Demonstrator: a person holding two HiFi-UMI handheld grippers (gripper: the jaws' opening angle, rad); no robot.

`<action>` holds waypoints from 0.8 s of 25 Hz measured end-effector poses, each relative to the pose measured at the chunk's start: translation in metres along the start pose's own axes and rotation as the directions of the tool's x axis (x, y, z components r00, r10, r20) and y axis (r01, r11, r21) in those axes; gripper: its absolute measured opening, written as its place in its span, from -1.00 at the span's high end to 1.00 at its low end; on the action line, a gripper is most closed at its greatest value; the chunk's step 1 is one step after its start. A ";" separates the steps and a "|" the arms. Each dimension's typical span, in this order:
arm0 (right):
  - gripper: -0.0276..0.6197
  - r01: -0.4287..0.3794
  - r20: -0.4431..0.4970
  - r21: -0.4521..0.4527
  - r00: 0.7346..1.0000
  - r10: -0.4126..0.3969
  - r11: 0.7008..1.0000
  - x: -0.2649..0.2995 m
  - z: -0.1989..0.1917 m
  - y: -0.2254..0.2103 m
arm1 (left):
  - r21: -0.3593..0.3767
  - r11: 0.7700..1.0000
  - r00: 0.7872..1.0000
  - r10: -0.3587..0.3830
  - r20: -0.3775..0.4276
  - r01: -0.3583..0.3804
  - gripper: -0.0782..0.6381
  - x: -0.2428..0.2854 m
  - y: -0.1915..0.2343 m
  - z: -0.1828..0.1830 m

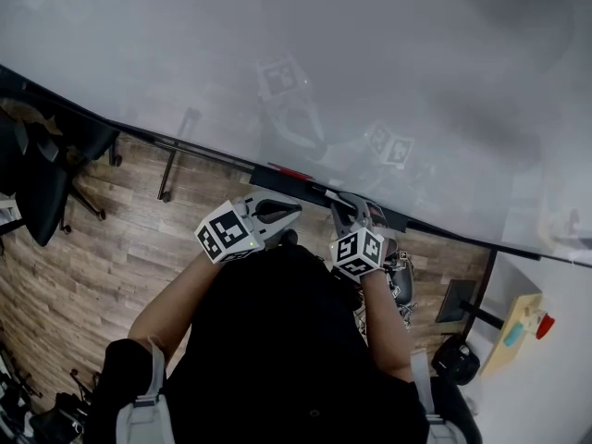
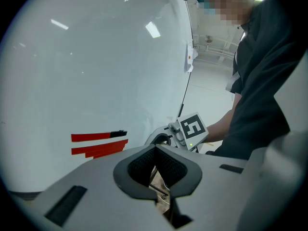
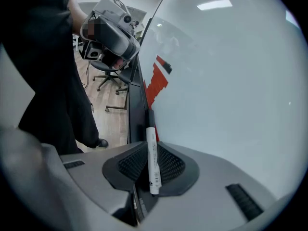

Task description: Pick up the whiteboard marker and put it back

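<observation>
A white whiteboard marker (image 3: 152,160) with a black cap is clamped between the pads of my right gripper (image 3: 151,165). Its cap points along the black tray ledge (image 3: 136,105) at the foot of the whiteboard (image 3: 226,81). In the head view the right gripper (image 1: 355,213) sits at the ledge (image 1: 277,176) with its tips against it, and the marker is hidden there. My left gripper (image 1: 279,213) hovers just to its left. It is shut with nothing between its pads (image 2: 154,161), close to the whiteboard (image 2: 96,71).
Red strips (image 2: 98,144) are stuck low on the board, with a black-tipped one on top. Black office chairs (image 1: 42,169) stand on the wood floor at the left, and a stand leg (image 1: 166,178) reaches down from the ledge. A yellow surface (image 1: 513,326) lies at the right.
</observation>
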State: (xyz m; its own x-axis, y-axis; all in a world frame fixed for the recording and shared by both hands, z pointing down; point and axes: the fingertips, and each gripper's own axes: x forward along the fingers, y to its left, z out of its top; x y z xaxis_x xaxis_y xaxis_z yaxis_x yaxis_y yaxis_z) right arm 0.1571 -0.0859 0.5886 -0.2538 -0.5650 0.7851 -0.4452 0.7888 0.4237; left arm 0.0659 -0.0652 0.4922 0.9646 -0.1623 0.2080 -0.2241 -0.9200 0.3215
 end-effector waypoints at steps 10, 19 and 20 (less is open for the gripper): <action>0.69 -0.005 0.102 0.036 0.995 0.001 0.999 -0.031 0.021 -0.009 | 0.007 1.000 1.000 0.003 -0.007 -0.003 0.75 0.007 -0.003 0.003; 0.69 -0.047 0.344 0.105 0.939 0.008 0.993 -0.075 0.073 -0.022 | 0.025 0.999 1.000 0.023 0.013 -0.023 0.75 0.003 0.002 0.016; 0.69 -0.048 0.368 0.111 0.930 0.004 0.993 -0.081 0.078 -0.025 | 0.026 0.999 1.000 0.024 0.015 -0.025 0.75 0.003 0.002 0.018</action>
State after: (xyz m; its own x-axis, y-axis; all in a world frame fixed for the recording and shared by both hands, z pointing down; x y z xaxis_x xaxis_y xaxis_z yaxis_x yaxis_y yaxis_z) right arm 0.1218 -0.0789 0.4791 -0.5535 -0.6114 0.5655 -0.5253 0.7832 0.3327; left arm 0.0710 -0.0740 0.4773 0.9608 -0.1896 0.2023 -0.2440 -0.9247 0.2923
